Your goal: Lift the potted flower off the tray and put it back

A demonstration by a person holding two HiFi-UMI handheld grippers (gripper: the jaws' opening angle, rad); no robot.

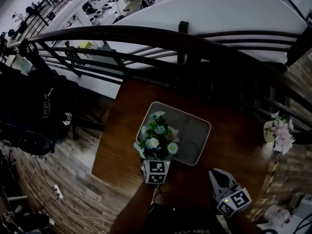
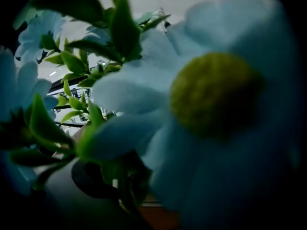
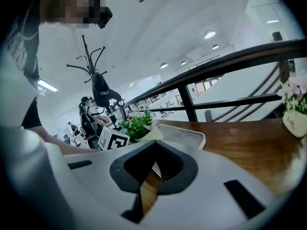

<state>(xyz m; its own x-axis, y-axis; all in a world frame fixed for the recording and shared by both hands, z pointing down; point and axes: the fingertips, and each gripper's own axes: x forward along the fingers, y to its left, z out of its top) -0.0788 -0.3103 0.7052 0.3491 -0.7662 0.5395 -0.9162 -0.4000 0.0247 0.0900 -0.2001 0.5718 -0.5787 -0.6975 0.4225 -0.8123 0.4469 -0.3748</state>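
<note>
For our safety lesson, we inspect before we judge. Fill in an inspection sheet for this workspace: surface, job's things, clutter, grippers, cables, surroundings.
Surface: dark wooden table.
Job's things: potted flower at the near left corner of the tray; lifted or resting cannot be told.
Clutter: second flower pot at the table's right edge.
Grippers: left gripper right against the flowers, jaws hidden by blooms; right gripper shut, empty, near right of the tray.
Cables: power strip with a cable on the floor, left.
Surroundings: railing behind the table; dark bags at left.
</note>
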